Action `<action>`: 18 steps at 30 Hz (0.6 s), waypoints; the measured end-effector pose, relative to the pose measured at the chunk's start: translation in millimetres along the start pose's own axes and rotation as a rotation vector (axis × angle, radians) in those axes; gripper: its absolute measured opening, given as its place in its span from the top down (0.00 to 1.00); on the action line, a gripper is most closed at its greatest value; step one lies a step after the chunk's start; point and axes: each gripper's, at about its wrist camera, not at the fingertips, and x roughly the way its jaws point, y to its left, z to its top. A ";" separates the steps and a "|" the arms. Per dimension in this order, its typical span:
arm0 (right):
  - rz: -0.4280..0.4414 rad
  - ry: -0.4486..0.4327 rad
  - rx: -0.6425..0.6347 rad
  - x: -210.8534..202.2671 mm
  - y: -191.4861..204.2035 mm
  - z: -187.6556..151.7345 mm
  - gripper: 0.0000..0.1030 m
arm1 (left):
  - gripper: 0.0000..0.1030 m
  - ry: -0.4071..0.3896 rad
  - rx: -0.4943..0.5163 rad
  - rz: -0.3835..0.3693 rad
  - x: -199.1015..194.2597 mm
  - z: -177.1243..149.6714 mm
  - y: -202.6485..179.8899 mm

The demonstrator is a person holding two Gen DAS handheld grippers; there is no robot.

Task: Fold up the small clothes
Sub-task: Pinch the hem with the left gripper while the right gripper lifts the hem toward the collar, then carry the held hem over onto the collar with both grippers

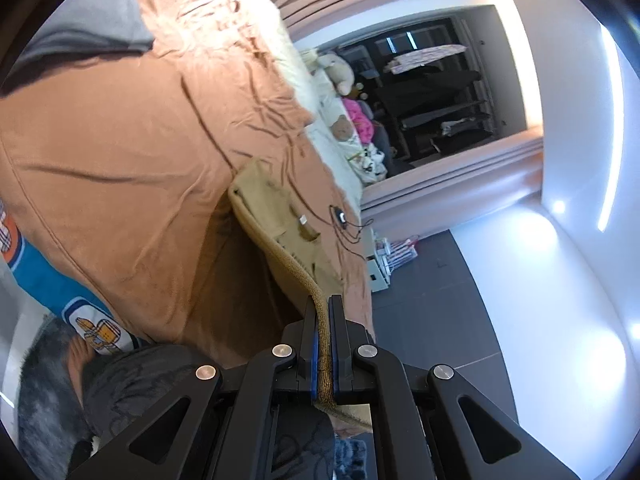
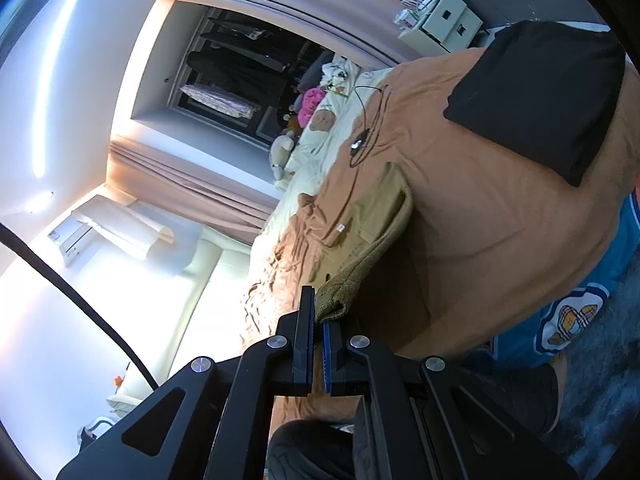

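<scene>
Both my left gripper [image 1: 323, 320] and right gripper [image 2: 318, 312] are clamped on the tan garment's [image 1: 280, 216] ribbed hem. It looks soft, light and floppy, so I reckon that thicker hem is the surest hold.

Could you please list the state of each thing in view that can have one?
Left hand-held gripper: shut on the tan garment's ribbed edge.
Right hand-held gripper: shut on the garment's other corner.
Tan garment: near edge lifted, far part lying on the bed.
Orange bedspread: spread, wrinkled.
Black folded cloth: lying on the bedspread.
</scene>
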 end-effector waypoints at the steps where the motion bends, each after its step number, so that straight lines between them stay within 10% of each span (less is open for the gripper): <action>1: 0.002 0.000 0.001 -2.4 -0.5 -2.0 1.00 | 0.97 -0.002 0.003 -0.004 -3.4 -2.0 -3.6; 18: 0.035 -0.024 -0.016 -38.3 18.1 0.0 1.00 | 0.96 -0.071 -0.018 -0.084 -60.8 -20.3 -36.5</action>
